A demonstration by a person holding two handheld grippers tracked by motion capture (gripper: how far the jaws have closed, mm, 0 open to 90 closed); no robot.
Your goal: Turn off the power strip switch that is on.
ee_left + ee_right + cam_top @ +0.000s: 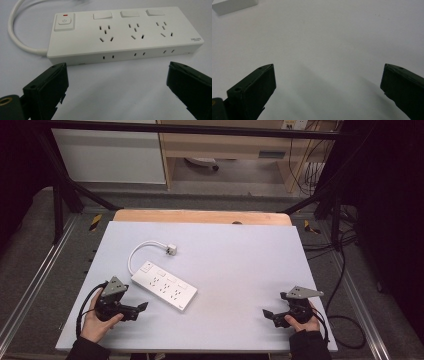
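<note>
Pale table (240,270); wooden cabinet (225,145) behind.

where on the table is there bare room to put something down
The widest bare patch lies between the power strip and the right gripper, running up to the table's far edge. The near-left is crowded: left gripper, strip, its looped cord and plug.

- Your left gripper (115,82) has its jaws spread wide, nothing between them.
- The white power strip (125,33) lies flat on the counter (115,95), just beyond the jaws.
- Its cord (15,37) curves off left.
</note>
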